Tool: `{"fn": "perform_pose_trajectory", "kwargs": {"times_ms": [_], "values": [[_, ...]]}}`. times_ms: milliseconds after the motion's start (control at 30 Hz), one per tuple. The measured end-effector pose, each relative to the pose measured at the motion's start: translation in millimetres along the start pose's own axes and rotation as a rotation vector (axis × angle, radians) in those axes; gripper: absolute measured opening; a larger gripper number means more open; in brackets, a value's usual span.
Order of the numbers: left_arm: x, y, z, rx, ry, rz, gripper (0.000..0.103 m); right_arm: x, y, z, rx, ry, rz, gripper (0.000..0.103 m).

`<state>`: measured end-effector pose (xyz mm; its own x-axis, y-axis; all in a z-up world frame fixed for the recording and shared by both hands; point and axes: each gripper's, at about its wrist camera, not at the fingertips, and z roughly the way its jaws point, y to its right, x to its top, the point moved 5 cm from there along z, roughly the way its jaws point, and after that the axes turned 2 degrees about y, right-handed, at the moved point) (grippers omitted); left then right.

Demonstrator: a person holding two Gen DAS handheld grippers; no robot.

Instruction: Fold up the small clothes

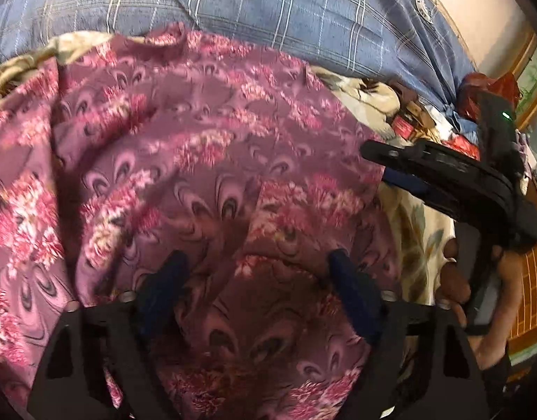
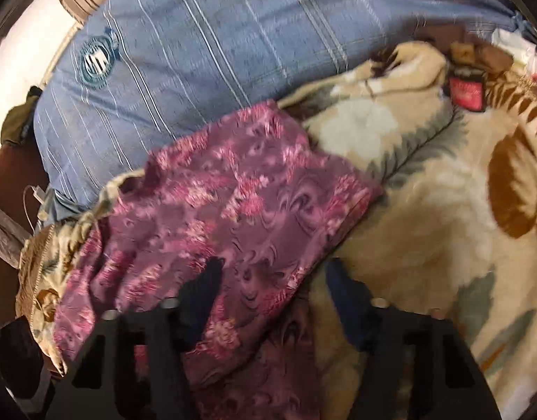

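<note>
Purple floral cloth (image 1: 205, 161) lies rumpled on the leaf-print blanket (image 2: 425, 189), below the blue checked pillow (image 1: 303, 10), not yet folded flat. My left gripper (image 1: 258, 273) is spread over it; my right gripper (image 2: 275, 287) straddles its edge, gripping nothing.
</note>
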<state>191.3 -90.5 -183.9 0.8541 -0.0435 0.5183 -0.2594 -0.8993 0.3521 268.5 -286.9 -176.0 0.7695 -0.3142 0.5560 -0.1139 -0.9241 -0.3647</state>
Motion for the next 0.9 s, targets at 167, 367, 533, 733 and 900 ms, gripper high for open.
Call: {"fn": "perform_pose_trajectory", "kwargs": {"times_ms": [167, 367, 533, 733, 900], "values": [[1.6, -3.8, 0.2, -0.031, 0.001, -0.025, 0.019, -6.0, -8.7, 15.8, -0.077, -0.005, -0.099, 0.019], [12.6, -5.8, -53.6, -0.17, 0.074, -0.115, 0.013, 0.3, -22.6, -22.0, -0.055, 0.085, -0.133, 0.005], [4.4, -10.4, -122.7, -0.131, 0.162, -0.118, 0.013, -7.4, -56.0, -55.7, 0.092, 0.058, -0.161, 0.005], [-48.4, -39.0, -82.2, 0.055, -0.006, -0.116, 0.018, -54.5, -74.1, -15.9, 0.057, -0.088, -0.216, 0.01], [-76.6, -36.2, -115.2, 0.06, 0.007, -0.099, 0.058, -90.5, -56.0, -32.1, 0.065, -0.131, -0.108, 0.047]]}}
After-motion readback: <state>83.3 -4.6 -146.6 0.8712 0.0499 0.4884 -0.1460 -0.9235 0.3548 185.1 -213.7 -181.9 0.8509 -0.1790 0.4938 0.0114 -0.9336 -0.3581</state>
